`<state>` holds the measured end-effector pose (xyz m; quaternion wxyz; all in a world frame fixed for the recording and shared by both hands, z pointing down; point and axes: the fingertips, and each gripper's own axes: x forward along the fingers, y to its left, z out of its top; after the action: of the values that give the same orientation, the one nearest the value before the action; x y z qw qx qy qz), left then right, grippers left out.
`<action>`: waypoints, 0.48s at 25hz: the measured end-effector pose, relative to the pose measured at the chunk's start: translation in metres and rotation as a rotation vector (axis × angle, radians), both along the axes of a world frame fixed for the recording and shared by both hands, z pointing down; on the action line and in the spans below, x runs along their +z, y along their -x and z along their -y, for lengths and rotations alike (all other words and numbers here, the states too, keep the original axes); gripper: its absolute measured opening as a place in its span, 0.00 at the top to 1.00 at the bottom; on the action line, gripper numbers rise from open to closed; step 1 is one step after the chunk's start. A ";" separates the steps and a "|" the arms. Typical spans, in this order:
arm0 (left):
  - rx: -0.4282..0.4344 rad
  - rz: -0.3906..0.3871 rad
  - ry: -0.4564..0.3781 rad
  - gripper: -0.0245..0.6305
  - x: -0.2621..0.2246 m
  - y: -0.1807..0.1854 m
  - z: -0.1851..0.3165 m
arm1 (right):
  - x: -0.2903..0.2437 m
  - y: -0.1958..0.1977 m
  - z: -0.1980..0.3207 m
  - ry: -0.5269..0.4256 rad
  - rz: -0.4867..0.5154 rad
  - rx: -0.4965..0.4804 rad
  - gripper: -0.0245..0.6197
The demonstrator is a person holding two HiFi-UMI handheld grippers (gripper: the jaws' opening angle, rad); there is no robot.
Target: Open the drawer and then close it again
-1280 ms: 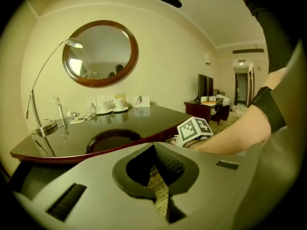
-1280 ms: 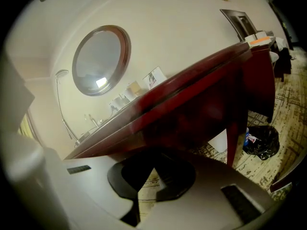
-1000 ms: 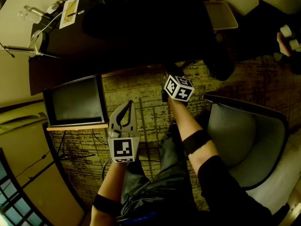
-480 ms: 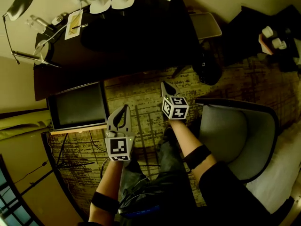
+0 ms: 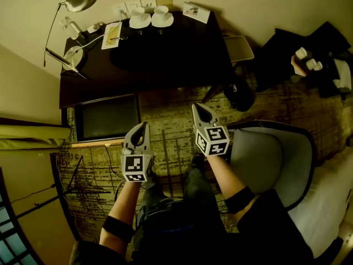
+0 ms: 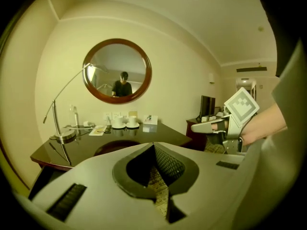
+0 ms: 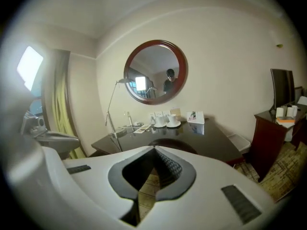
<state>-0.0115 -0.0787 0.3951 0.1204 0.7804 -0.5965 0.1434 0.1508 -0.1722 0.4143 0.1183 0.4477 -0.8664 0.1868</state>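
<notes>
Right gripper [image 5: 197, 107] raised; dark desk [image 5: 165, 54], patterned carpet [image 5: 165, 120].

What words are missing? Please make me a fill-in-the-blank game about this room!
The mirror on the wall is ____ in shape.
The number of white cups on the dark desk is ____.
The left gripper and the right gripper both have their jaws ____.
In the head view, the lamp stands at the desk's ____ end.
Missing words: round, two, shut, left.
</notes>
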 end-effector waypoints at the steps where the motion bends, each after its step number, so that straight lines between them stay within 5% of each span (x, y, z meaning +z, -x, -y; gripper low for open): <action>1: -0.004 -0.003 -0.003 0.95 -0.005 0.006 -0.007 | -0.012 0.002 -0.009 -0.015 -0.003 -0.005 0.96; 12: -0.008 -0.008 -0.044 0.96 -0.057 0.045 -0.064 | -0.086 0.046 -0.108 -0.051 0.007 -0.069 0.96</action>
<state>-0.0567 -0.0148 0.3379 0.1061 0.7809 -0.6023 0.1268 0.1051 -0.0643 0.3278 0.1103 0.4199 -0.8862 0.1617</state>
